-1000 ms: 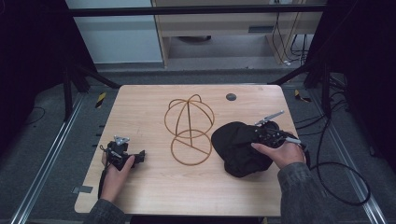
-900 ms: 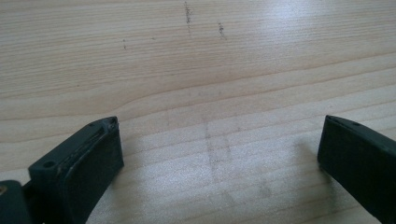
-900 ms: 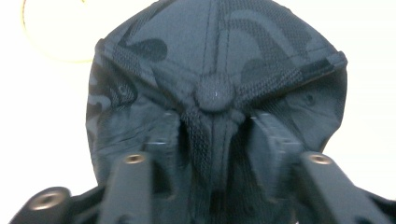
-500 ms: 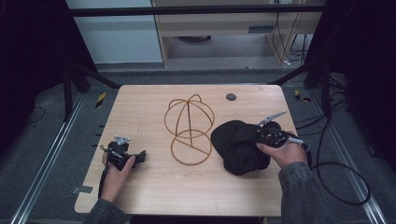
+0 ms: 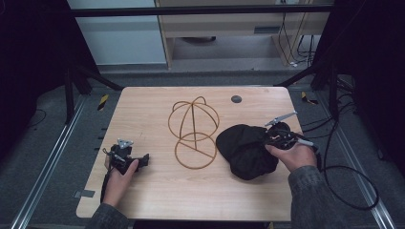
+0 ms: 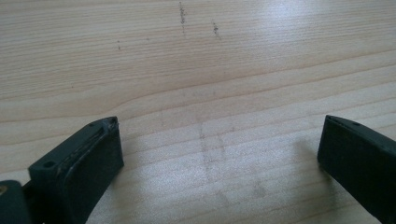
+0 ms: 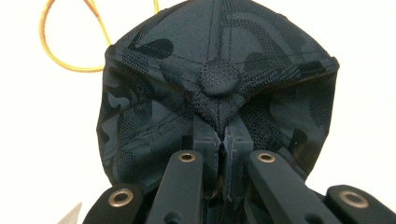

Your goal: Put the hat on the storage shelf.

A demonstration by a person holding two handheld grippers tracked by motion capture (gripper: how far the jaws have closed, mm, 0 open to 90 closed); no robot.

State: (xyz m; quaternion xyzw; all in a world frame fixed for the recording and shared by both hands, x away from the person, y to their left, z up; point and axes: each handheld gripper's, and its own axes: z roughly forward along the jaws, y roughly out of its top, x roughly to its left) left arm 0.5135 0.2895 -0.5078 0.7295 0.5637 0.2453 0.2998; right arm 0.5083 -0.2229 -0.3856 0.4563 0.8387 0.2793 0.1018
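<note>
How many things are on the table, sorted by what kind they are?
Caps: 1, the dark cap, pinched by the right gripper.
Wire stands: 1, the wire cap stand.
Small dark discs: 1, the round dark disc.
Grippers: 2, counting the left gripper, open on the table.
Total: 5

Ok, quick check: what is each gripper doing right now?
Left gripper: open, holding nothing, over bare table.
Right gripper: jaws have just closed, pinching the dark cap fabric.
</note>
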